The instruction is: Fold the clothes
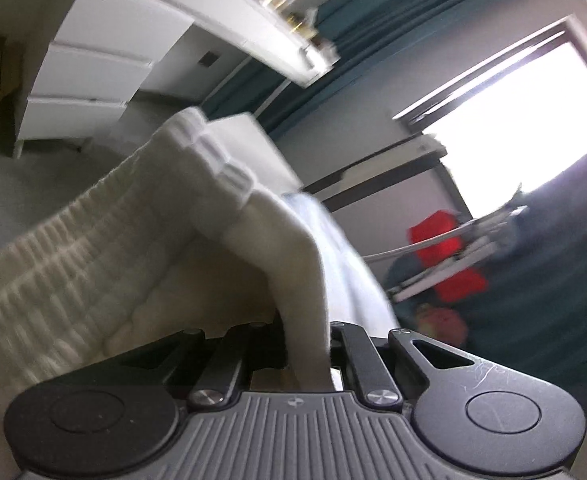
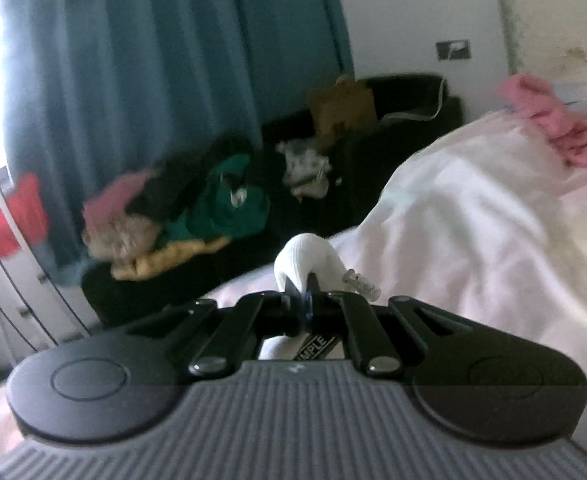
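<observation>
Left tool (image 1: 308, 354): black metal linkage over a ribbed grey housing, clamped on a smooth cream fold of the knit garment (image 1: 93, 248). Right tool (image 2: 299, 300): same matte black build, closed tight on a small white bunch of cloth (image 2: 299, 258), apparently another edge of that garment; clear plastic tag fastener just beside the pinch.

Largest in the right wrist view: bed (image 2: 473, 232), covered in pale pink-white sheeting, soft and rumpled in broad folds. Teal curtain (image 2: 153, 60) behind, hanging in long vertical pleats. Dark sofa (image 2: 393, 128) below the curtain, low and boxy, heaped with a clothes pile (image 2: 181, 216) of green, yellow, pink and fuzzy tan pieces. Crumpled pink garment (image 2: 557, 124) lying on the far side of the bed.

Largest in the left wrist view: the knit garment, held up and stretched away from the tool, thick cream ribbing running in chunky parallel ridges, its edge scalloped into rounded bumps. White drawer unit (image 1: 89, 80) beyond, flat-fronted and glossy. Bright window (image 1: 533, 120), dark-framed. Red cloth (image 1: 449, 256) on a thin metal rack, blurred.
</observation>
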A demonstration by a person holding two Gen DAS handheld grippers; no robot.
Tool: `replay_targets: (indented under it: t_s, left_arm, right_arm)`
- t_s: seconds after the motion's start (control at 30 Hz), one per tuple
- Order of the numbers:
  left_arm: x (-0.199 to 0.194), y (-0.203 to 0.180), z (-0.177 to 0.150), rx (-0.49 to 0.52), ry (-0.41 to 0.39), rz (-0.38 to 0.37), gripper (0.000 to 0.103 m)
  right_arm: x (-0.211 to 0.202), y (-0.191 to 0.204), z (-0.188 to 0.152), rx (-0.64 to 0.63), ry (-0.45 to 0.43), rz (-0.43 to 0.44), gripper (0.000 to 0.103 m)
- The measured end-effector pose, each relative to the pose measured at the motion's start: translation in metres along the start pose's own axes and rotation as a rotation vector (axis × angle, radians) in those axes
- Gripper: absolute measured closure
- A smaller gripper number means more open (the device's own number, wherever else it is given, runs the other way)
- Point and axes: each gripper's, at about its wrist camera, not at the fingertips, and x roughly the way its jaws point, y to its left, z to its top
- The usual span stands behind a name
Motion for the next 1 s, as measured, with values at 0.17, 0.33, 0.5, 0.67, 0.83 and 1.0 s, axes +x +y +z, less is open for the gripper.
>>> replay_targets:
  t_s: [0.17,0.33,0.5,0.67,0.83,1.0]
  left_arm:
    - [0.046,-0.013,0.003,0.029,0.027,0.082,0.094]
    - [0.031,-0.012,-0.004,0.014,0.027,0.071,0.090]
    - [-0.014,0.004,-0.010,0.020,0.019,-0.002,0.073]
    - [-0.079,0.028,-0.034,-0.003,0.001,-0.033,0.057]
    - [-0.126,0.055,-0.066,-0.038,0.045,-0.003,0.041]
    - [-0.133,0.070,-0.092,-0.085,0.091,0.083,0.036]
  right_arm:
    - [0.038,0.016,-0.025,-0.041,0.068,-0.037,0.097]
    - [0.022,0.008,-0.020,-0.012,0.054,0.002,0.094]
    - [-0.026,-0.020,-0.019,0.084,0.054,0.147,0.071]
    - [-0.096,-0.080,-0.040,0.324,0.055,0.267,0.044]
    - [-0.141,-0.153,-0.073,0.630,0.135,0.358,0.044]
    - [-0.140,-0.198,-0.111,0.844,0.275,0.379,0.044]
